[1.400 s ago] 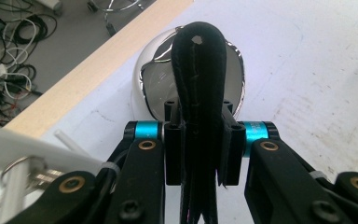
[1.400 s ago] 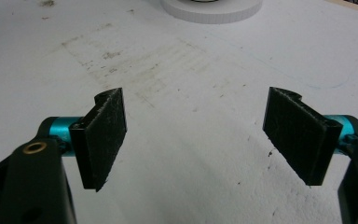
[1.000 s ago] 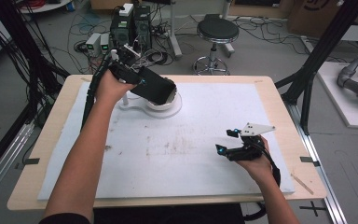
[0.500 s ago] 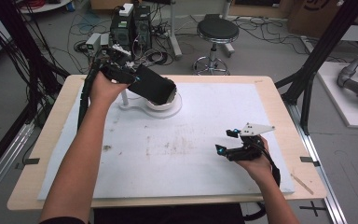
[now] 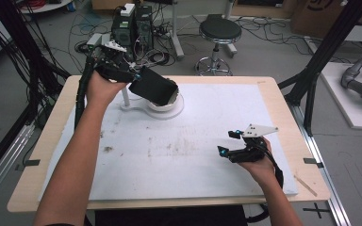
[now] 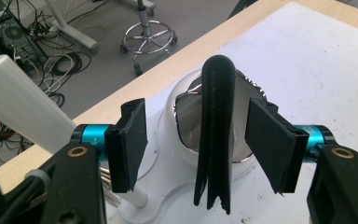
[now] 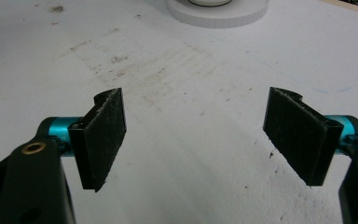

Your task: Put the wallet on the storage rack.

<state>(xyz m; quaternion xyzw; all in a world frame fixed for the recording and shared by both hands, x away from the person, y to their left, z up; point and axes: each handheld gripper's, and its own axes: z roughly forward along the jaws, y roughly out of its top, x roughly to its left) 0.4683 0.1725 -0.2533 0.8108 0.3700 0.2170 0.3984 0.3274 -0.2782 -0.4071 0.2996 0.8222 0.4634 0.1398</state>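
The left hand-held gripper (image 6: pixel 198 140) hangs at the far left of the counter (image 5: pixel 273 89), its jaws spread apart. Between them stands a black folded wallet (image 6: pixel 216 135), seen edge-on in the left gripper view, with a gap on either side, so neither pad (image 6: pixel 129 144) touches it. Whether the wallet rests on anything beneath cannot be told. In the high view the wallet (image 5: pixel 153 87) shows as a dark slab tilted over a white round bowl (image 5: pixel 172 101), just ahead of the left hand (image 5: pixel 101 87). The bowl (image 6: pixel 172 126) lies directly beyond the jaws, with a shiny inside, and sits on a flat white base (image 5: pixel 136 107) from which a thin white post (image 5: pixel 125 96) rises beside the gripper.

The right hand-held gripper (image 5: pixel 230 143) is low over the white mat (image 5: pixel 179 155) at the near right, well apart from the left one, released and grasping nothing. In the right gripper view its jaws (image 7: pixel 196 135) stand wide open over bare, scuffed mat, with the round white base (image 7: pixel 216 11) far ahead of them
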